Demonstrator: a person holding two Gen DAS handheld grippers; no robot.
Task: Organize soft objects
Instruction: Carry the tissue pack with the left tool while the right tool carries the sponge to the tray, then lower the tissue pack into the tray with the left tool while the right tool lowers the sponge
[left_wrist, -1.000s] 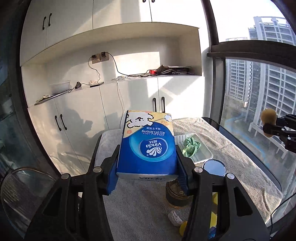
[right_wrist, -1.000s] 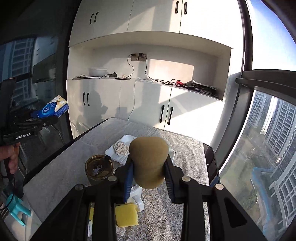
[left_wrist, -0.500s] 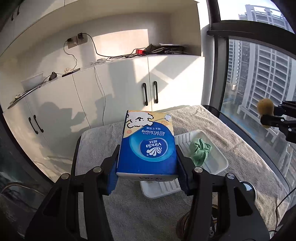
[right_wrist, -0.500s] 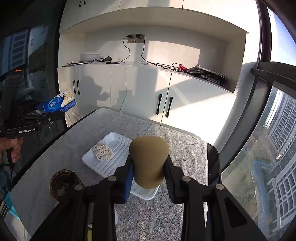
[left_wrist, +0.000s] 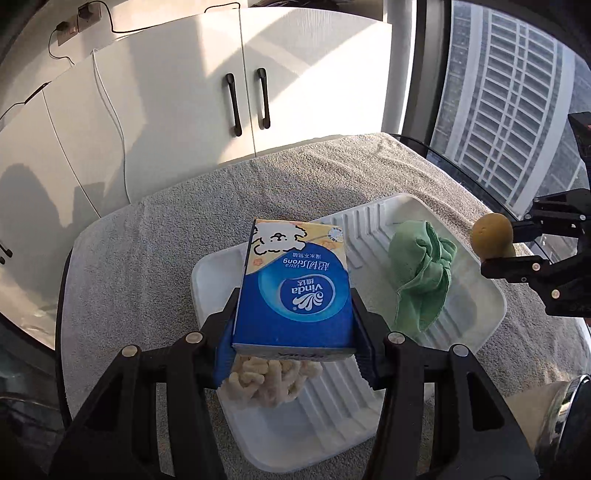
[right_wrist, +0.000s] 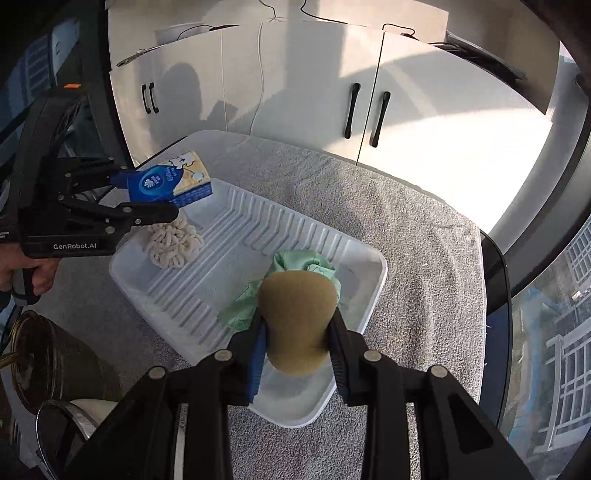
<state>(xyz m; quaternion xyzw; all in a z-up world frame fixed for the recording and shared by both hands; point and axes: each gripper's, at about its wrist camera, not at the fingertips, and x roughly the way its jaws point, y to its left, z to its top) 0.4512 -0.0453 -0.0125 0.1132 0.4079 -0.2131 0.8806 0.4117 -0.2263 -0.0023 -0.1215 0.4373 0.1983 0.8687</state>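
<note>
My left gripper is shut on a blue Vinda tissue pack and holds it above the left part of a white ribbed tray. A cream knitted bundle lies in the tray right under it. A green cloth lies in the tray's right part. My right gripper is shut on a tan sponge and holds it above the tray's near right corner, over the green cloth. The tissue pack and the bundle show at left in the right wrist view.
The tray lies on a grey towel that covers the table. A brown glass jar and a round metal lid stand near the table's front left. White cabinets stand behind the table and a window runs along its right side.
Both grippers have moved forward and tilted down over the tray. The tissue pack now hangs over the cream bundle and the sponge over the green cloth. Both grips are unchanged.
</note>
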